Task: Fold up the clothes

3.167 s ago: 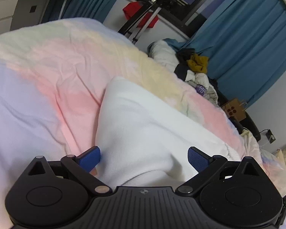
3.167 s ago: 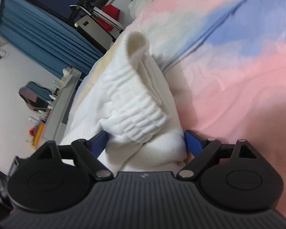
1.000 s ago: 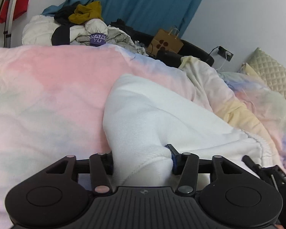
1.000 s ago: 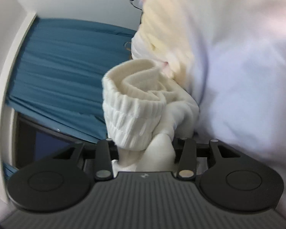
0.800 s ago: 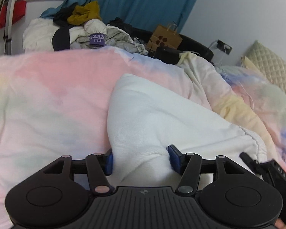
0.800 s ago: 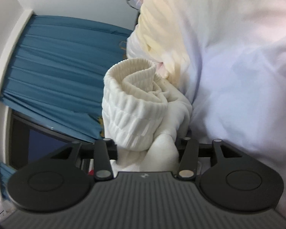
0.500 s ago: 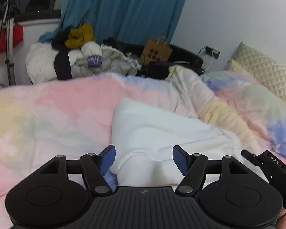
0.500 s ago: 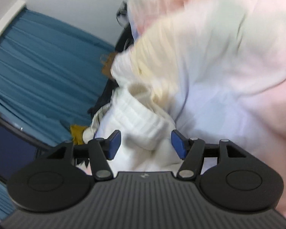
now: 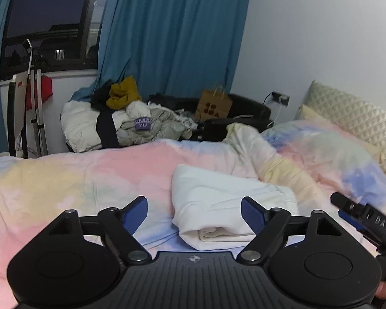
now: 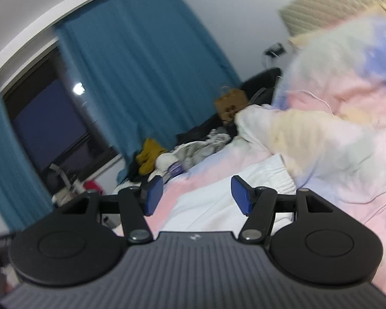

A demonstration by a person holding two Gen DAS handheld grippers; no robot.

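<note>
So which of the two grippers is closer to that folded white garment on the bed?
Left, I think. The left gripper hovers open just above the folded white garment; the right gripper, also open, sits off its side.

Definitely somebody's bedroom at home. Most of the lower frame is a bed with a pastel tie-dye duvet [image 9: 90, 180], and a quilted cream headboard [image 9: 352, 118] sits at the right edge. Teal curtains [image 9: 172, 33] hang across the top centre beside a dark window [image 9: 46, 13] in the upper left (looks like night outside). Mid-left there's a heap of unsorted laundry [image 9: 121, 121] with a mustard piece on top, and a brown paper bag [image 9: 213, 104] sits near the centre, close to a wall socket [image 9: 280, 97] with a cable plugged in.
</note>
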